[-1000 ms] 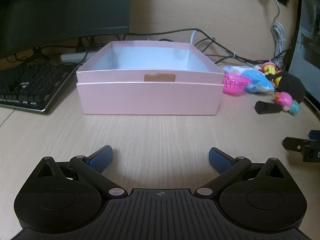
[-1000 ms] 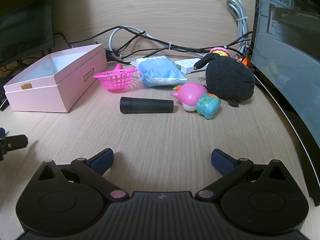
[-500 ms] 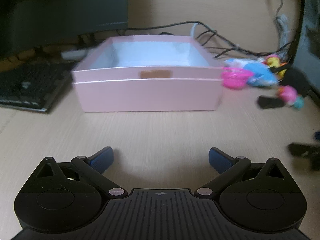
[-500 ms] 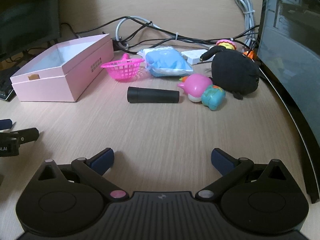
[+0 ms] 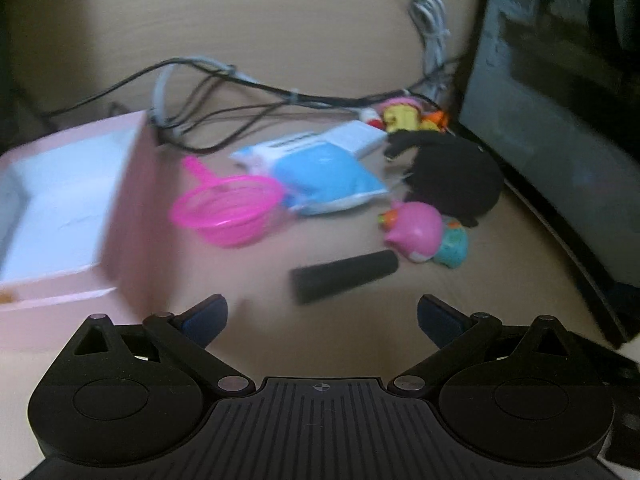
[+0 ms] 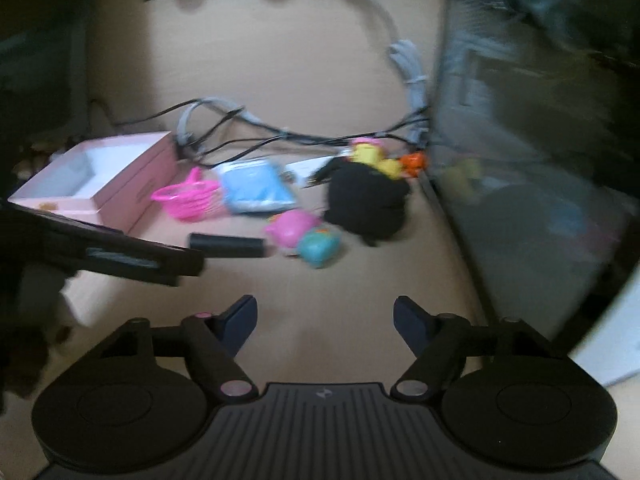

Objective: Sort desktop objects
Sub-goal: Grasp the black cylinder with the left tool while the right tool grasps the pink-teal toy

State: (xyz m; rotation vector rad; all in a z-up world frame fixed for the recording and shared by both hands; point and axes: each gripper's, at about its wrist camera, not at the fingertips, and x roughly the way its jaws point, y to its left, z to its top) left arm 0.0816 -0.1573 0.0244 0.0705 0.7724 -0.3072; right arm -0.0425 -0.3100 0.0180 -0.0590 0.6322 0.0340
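Toys [image 5: 416, 228] and other clutter crowded at 12 to 1 o'clock on desk [image 5: 360, 336], pink box [image 5: 72, 216] at 10 o'clock, open-topped to take them. Black tube [image 5: 344, 276] nearest, lying flat, bare desk around it. Left gripper [image 5: 322, 314]: fingers spread, empty. Right gripper [image 6: 325, 318]: fingers just been closing, still apart, nothing between. Dark screen edge [image 5: 560, 184] limiting room at 2 o'clock.

worktop [image 5: 340, 344]: light wood grain, I see it bare in front of me | cables [image 5: 256, 88]: black and grey, tangled along the back edge of the worktop | white cord [image 5: 432, 20]: bundled, hanging at the back wall | dark glass case [image 5: 560, 92]: stands at my right side, on the worktop | all blurred
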